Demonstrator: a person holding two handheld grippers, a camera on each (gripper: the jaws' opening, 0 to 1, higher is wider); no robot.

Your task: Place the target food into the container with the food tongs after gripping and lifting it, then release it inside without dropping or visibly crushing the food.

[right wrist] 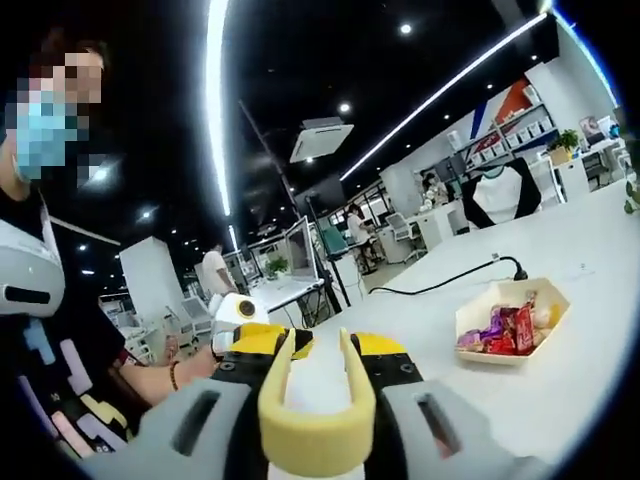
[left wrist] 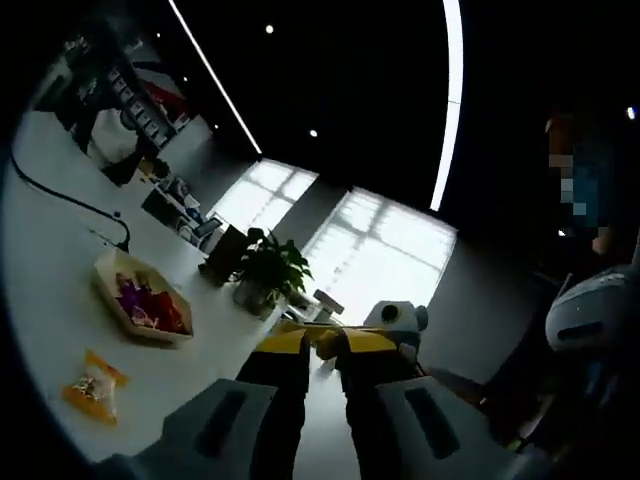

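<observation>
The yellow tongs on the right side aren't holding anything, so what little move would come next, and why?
Probably lower the tongs toward a snack. They sit in the right gripper with nothing between their arms, pointing above the table. The tray already holds wrapped snacks, while the left gripper view shows an orange packet lying loose on the table beside it. That packet looks like the likeliest target.

The left black-and-yellow two-jaw gripper (left wrist: 322, 345) is raised off the table, jaws nearly together. The right black-and-yellow two-jaw gripper (right wrist: 315, 365) clamps yellow plastic tongs (right wrist: 316, 420), arms spread apart.
</observation>
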